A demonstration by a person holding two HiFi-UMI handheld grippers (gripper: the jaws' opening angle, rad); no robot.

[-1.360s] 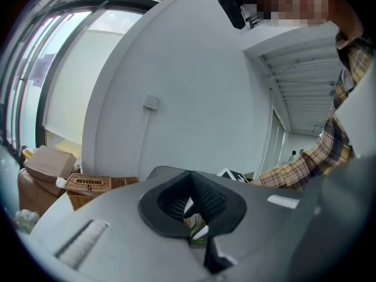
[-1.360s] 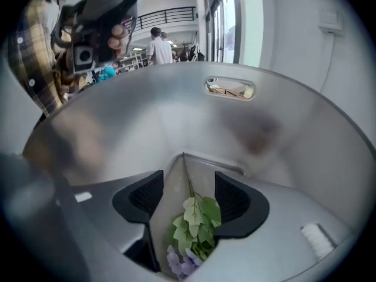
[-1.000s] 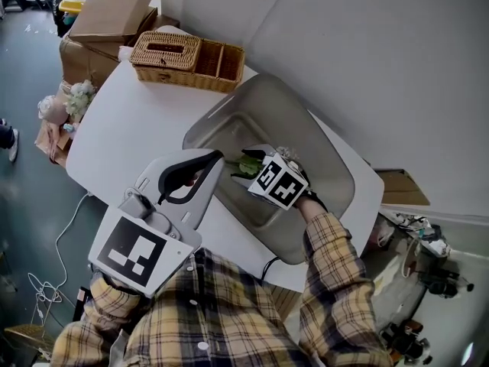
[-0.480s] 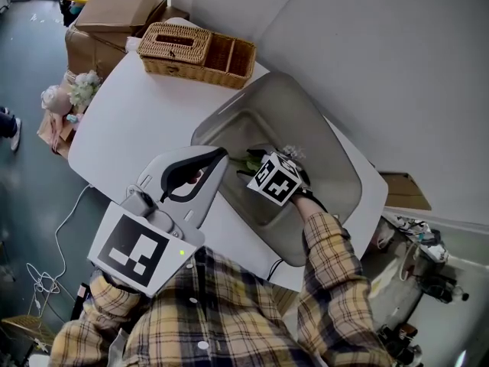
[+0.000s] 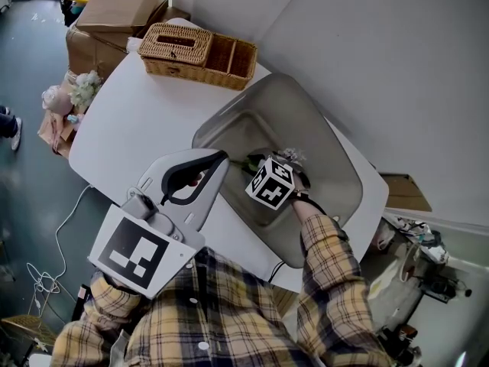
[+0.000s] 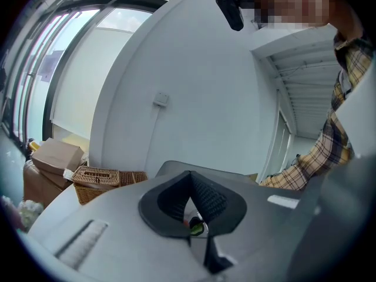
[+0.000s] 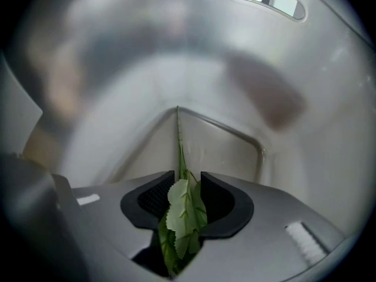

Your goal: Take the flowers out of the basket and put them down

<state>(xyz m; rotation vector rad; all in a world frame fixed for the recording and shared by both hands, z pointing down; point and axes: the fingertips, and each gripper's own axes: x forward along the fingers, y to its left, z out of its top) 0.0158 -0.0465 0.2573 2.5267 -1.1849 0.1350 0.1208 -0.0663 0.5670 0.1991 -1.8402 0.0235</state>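
Observation:
A flower lies in the grey basin (image 5: 306, 113) on the white table; its green stem (image 5: 243, 164) and pale blossoms (image 5: 290, 156) show beside my right gripper (image 5: 250, 168). In the right gripper view, the leafy stem (image 7: 181, 207) runs up between the jaws of the right gripper (image 7: 188, 195). These jaws are closing, and leaves touch both pads. The stem's thin end (image 7: 178, 134) rests on the basin floor (image 7: 264, 69). My left gripper (image 5: 210, 163) hovers over the table's near edge, outside the basin. Its pads meet with nothing between them (image 6: 191, 207).
A wicker basket (image 5: 199, 48) with a tissue-box holder stands at the table's (image 5: 130, 121) far end, also visible from the left gripper (image 6: 97, 178). Cardboard boxes (image 5: 114, 10) and a bunch of flowers (image 5: 72, 90) sit beyond the left side. A wall runs along the right.
My right gripper has shifted and turned a little inside the basin over the flower. The left gripper has stayed where it was.

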